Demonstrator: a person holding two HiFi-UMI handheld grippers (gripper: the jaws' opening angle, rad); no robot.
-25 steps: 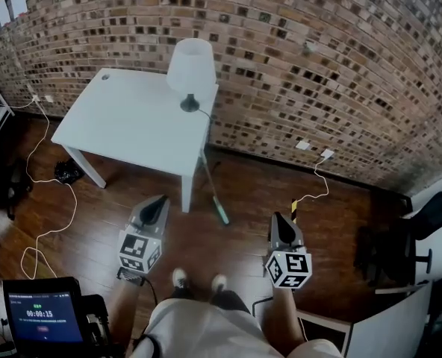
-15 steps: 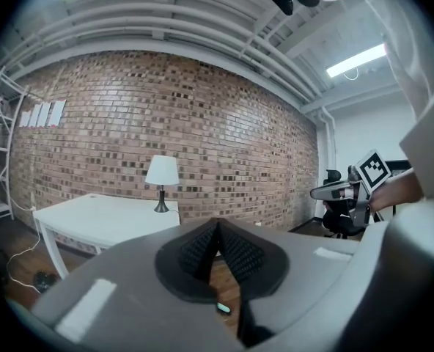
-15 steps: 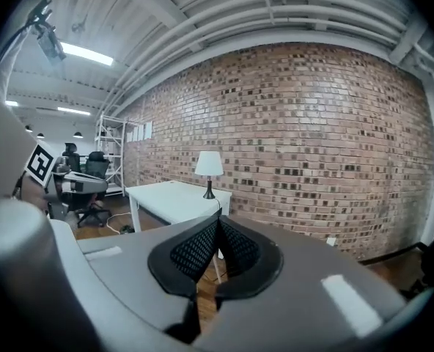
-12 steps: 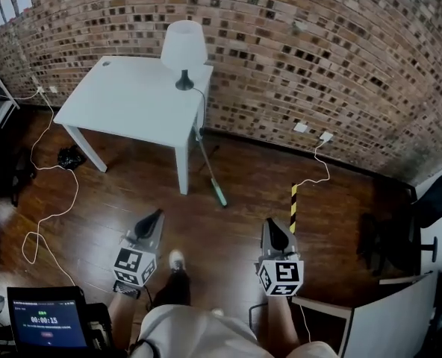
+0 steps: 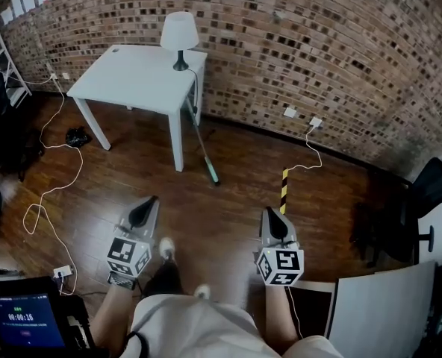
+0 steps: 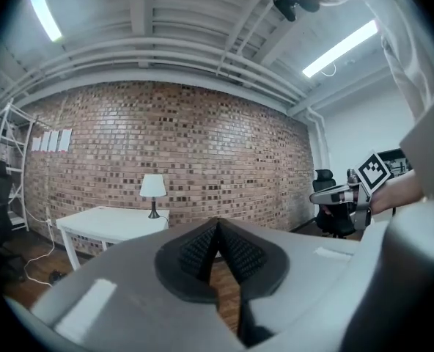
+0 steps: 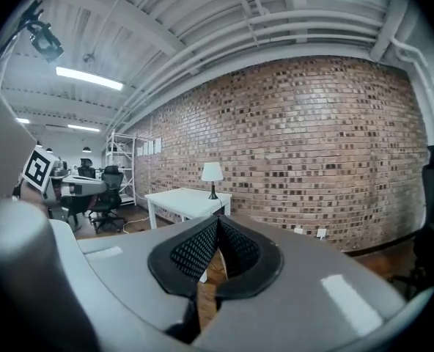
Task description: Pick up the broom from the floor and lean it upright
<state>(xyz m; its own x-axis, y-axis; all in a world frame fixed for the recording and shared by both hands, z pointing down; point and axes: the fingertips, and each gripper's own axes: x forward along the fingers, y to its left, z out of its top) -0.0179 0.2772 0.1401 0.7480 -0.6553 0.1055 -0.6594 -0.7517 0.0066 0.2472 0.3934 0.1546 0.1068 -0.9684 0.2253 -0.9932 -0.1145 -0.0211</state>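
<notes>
Two grippers were held out level over the dark wood floor [image 5: 228, 200], side by side and well apart. The left gripper [image 5: 153, 200] had its jaws pressed together with nothing between them; its own view showed the ribbed pads [image 6: 202, 248] meeting at the tips. The right gripper [image 5: 270, 213] was likewise closed and empty, its pads [image 7: 195, 251] touching along their front edge.

Ahead of both grippers, between the lines they pointed along and somewhat nearer the left one's, was the broom [image 5: 200, 146]. Its green head [image 5: 213, 176] sat on the floor, and its thin handle ran away from the grippers toward the near right corner of the white table [image 5: 131, 80]. Whether the handle rested against the table or lay flat could not be told. Neither gripper touched the broom; both were well short of it.

Beyond the broom stood a brick wall [image 5: 303, 43], and a lamp [image 5: 179, 37] stood on the table's far right part. A yellow-and-black striped strip [image 5: 284, 191] lay just ahead of the right gripper. A white cable [image 5: 53, 192] looped over the floor to the left of the left gripper, and a lit screen [image 5: 23, 323] sat behind that gripper, further to its left.
</notes>
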